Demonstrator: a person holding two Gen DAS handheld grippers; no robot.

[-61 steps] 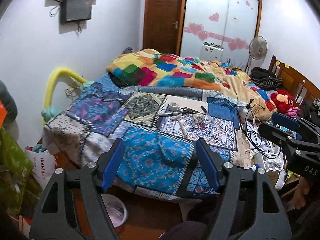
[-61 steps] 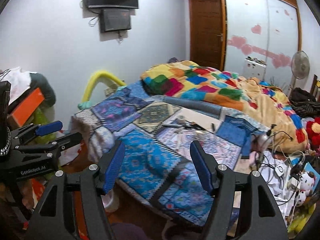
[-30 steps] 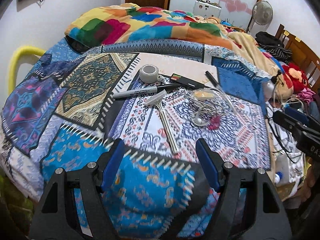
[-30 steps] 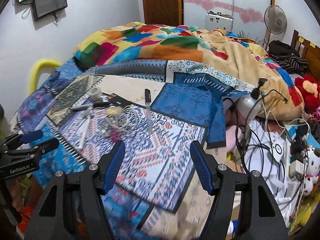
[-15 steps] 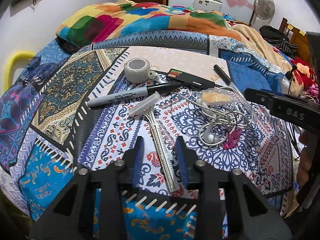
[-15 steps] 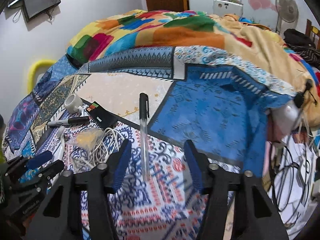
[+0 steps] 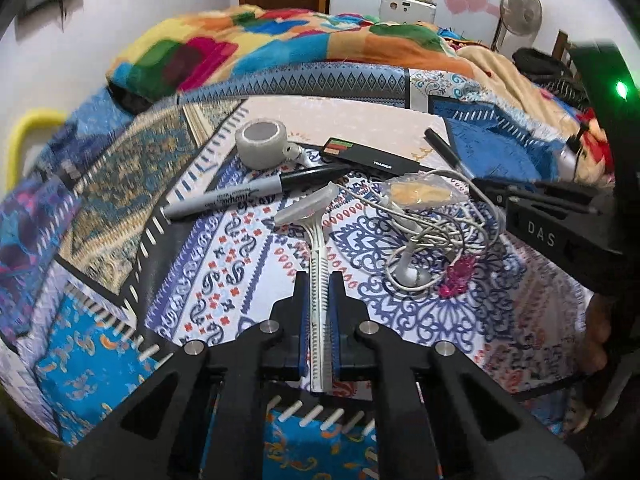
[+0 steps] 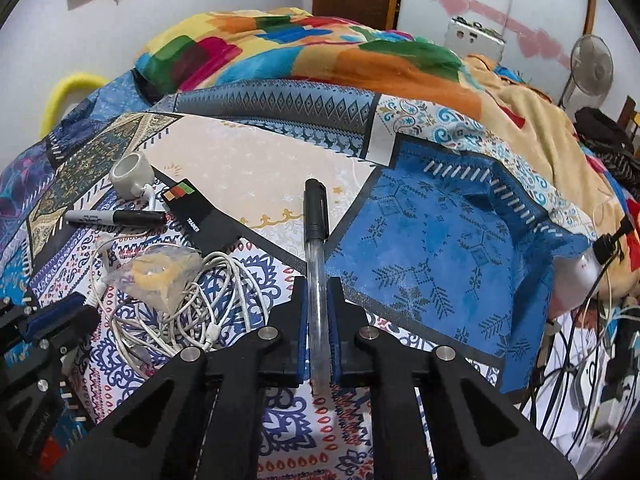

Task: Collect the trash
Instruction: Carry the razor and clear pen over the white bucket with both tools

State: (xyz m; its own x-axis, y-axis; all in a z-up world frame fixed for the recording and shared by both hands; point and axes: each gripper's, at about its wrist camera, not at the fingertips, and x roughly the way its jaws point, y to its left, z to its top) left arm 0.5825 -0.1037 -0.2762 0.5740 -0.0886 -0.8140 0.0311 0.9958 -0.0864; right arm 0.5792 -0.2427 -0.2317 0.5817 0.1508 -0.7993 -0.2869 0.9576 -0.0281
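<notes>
A white disposable razor (image 7: 316, 220) lies on the patterned bedspread (image 7: 224, 276), and my left gripper (image 7: 320, 276) is shut on its ribbed handle. A clear pen with a black cap (image 8: 316, 216) lies across the blue and cream patches. My right gripper (image 8: 318, 280) is closing on it, and its pads press on the clear barrel. Between the two lie a small plastic bag with something yellow in it (image 8: 160, 276), a tangle of white earphone cable (image 8: 192, 316) and a small pink scrap (image 7: 456, 278). Each gripper shows at the edge of the other's view.
A tape roll (image 7: 262, 146), a black marker (image 7: 248, 198) and a black card marked TRAINER (image 7: 372, 160) lie beyond the razor. A colourful blanket (image 8: 304, 52) is heaped behind them. Chargers and cables (image 8: 592, 360) crowd the bed's right edge.
Both grippers came down over the bed and closed from wide open. The left now grips the razor handle, and the right has moved in over the pen and closed on it.
</notes>
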